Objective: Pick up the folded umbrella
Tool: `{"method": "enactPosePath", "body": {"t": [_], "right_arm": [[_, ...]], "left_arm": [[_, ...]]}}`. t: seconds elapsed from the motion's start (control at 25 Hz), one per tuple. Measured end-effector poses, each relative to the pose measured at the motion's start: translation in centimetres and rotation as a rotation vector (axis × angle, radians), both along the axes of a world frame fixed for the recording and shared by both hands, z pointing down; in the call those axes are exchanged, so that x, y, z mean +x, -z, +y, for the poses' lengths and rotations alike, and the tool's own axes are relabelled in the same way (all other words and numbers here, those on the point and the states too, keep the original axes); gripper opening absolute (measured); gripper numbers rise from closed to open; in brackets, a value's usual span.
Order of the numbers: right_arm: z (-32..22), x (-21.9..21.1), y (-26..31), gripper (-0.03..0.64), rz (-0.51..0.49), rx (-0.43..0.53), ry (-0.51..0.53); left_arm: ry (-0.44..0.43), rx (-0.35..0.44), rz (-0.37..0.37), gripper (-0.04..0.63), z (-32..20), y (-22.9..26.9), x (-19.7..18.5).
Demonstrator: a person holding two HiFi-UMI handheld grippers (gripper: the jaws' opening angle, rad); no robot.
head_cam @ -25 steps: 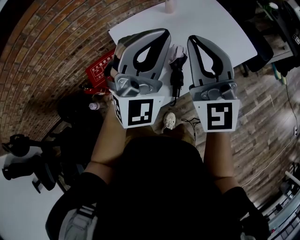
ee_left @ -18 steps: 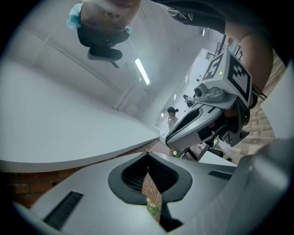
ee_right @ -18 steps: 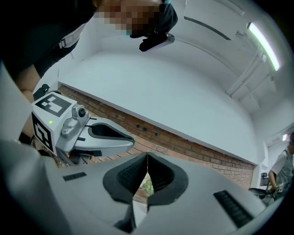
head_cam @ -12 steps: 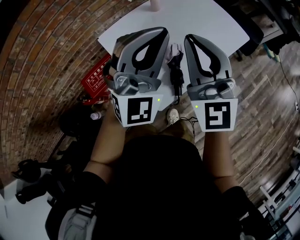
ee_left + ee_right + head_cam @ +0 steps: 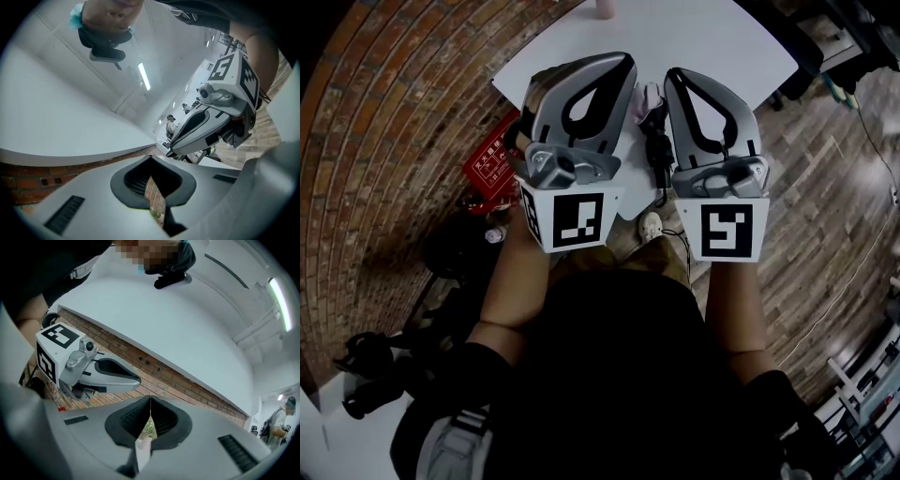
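Here, left tongs (image 5: 151,159) and right tongs (image 5: 150,399) tip-to-tip, empty.

Dim, fisheye-warped, dark vignetted corners

White tabletop (image 5: 712,37), brick wall (image 5: 384,131), plank floor (image 5: 825,216).
A small pale pink container (image 5: 605,7) stands at the tabletop's far edge. A red box (image 5: 492,155) with white print lies by the wall, beside the tabletop's near left corner. A light shoe (image 5: 650,225) shows just below the near edge.

Head view downward; gripper views share brick wall (image 5: 179,380).
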State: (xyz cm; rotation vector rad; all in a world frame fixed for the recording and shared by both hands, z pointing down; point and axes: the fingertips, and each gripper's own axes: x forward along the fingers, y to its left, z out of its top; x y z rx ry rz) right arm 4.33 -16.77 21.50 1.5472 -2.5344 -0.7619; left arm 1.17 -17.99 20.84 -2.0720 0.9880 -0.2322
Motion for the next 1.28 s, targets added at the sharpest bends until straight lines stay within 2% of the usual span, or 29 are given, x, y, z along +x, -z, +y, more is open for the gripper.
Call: {"method": "enactPosePath", "body": {"t": [0.36,0.64,0.84,0.88,0.96,1.28], "right_arm": [[-0.3,-0.2,-1.9,0.029,0.028,-0.051,0.018],[-1.7,0.6,-5.1,0.029,-0.007,-0.245,-0.003],[-2.6,0.9,-7.2,0.035,-0.054,-0.336,-0.008],[-2.8,0.9,-7.6,0.049,-0.075,-0.353,-0.006],[-3.2,0.8,-8.7,0.124,-0.106,-0.395,-0.003],[-4.1,0.0,-13.4,0.188,-0.126,-0.548,-0.006]], "left_arm": [[0.004,-0.021,-0.013,0.012,-0.1,-0.9,-0.1],[0.003,-0.024,-0.023,0.012,-0.2,-1.1,0.4],[0.002,-0.029,-0.02,0.012,-0.2,-1.3,0.3],[0.004,-0.03,-0.018,0.012,-0.3,-1.3,0.2],[0.011,-0.032,-0.016,0.012,-0.4,-1.3,-0.1],[0.015,-0.047,-0.008,0.012,-0.9,-2.0,-0.9]]}}
